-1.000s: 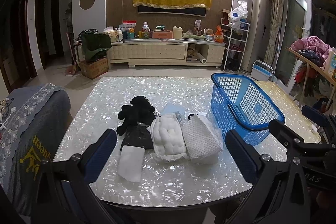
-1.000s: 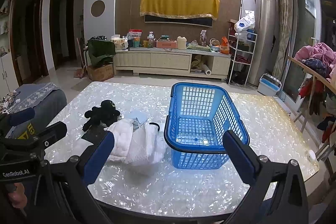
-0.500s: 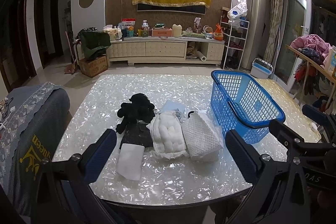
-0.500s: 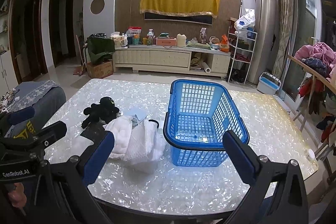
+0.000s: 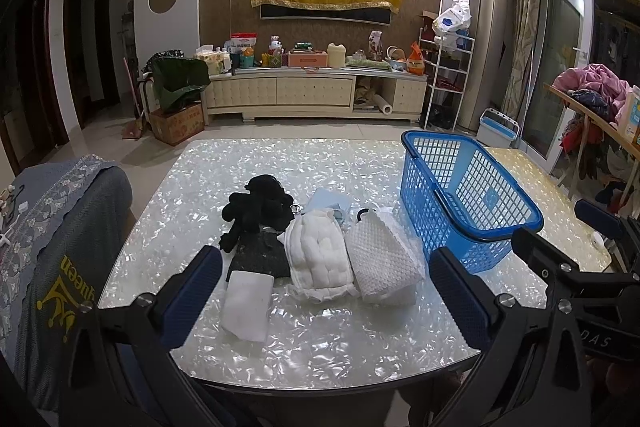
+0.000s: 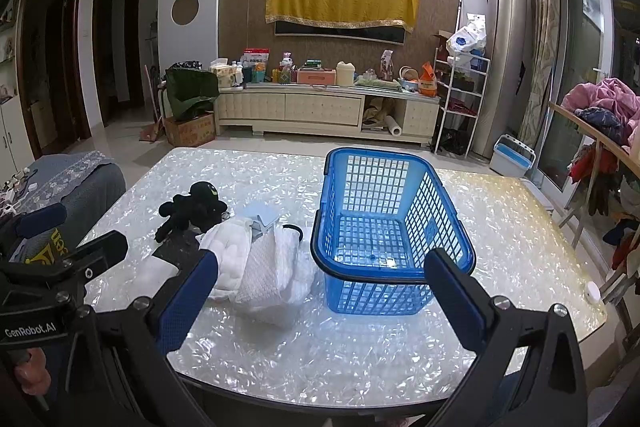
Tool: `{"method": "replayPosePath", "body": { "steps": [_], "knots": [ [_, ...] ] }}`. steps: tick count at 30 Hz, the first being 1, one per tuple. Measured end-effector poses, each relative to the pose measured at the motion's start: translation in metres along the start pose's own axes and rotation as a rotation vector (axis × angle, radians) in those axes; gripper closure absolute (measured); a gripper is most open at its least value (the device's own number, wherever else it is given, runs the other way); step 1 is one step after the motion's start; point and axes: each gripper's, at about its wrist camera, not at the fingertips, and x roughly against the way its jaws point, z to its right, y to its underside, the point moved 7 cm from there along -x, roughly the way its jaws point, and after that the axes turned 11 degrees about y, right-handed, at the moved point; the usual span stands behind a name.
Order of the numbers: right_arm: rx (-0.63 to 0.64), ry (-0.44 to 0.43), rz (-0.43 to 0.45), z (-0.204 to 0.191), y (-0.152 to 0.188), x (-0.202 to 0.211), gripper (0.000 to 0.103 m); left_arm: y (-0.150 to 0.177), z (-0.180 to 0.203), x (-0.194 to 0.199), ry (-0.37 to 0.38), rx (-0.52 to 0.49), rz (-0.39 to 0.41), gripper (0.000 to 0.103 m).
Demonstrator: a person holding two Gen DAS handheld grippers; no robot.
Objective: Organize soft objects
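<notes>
Blue plastic, the mesh basket [image 5: 466,203] stands upright on the pearly shell-patterned table [image 5: 320,343], and everything else is placed against it. Nothing shows inside the basket in the right wrist view [image 6: 384,227]. Just beside the basket's left wall lies a white waffle-textured cloth [image 5: 380,259], folded, its far corner close to the basket. Next outward from the basket comes a white quilted pad [image 5: 320,255], touching the waffle cloth along one edge. A pale blue folded piece [image 5: 330,201] peeks out behind those two, on the side of them away from the camera. Farther from the basket sits a black plush toy [image 5: 258,205], with a dark speckled cloth [image 5: 260,255] partly under it and a small white flat cloth [image 5: 248,301] overlapping that cloth's near end, the farthest item from the basket toward the camera.

Both claws hover over the near edge of the table, well apart from the pile. The left gripper [image 5: 326,297] has its blue-padded fingers spread wide with nothing between them. The right gripper [image 6: 320,301] is likewise spread wide and holds nothing, lined up with the basket's near left corner.
</notes>
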Motion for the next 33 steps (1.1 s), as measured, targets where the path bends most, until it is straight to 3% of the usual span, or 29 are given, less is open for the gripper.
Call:
{"method": "replayPosePath", "body": {
  "steps": [20, 27, 33],
  "knots": [
    [0.005, 0.01, -0.011, 0.001, -0.002, 0.0, 0.0, -0.002, 0.003, -0.003, 0.021, -0.002, -0.015, 0.0],
    [-0.031, -0.06, 0.031, 0.002, -0.017, 0.008, 0.0, -0.013, -0.002, -0.008, 0.008, -0.008, -0.026, 0.0],
    [0.022, 0.012, 0.019, 0.004, -0.033, -0.003, 0.0, -0.027, -0.015, -0.015, 0.02, 0.022, -0.073, 0.0]
  ]
}}
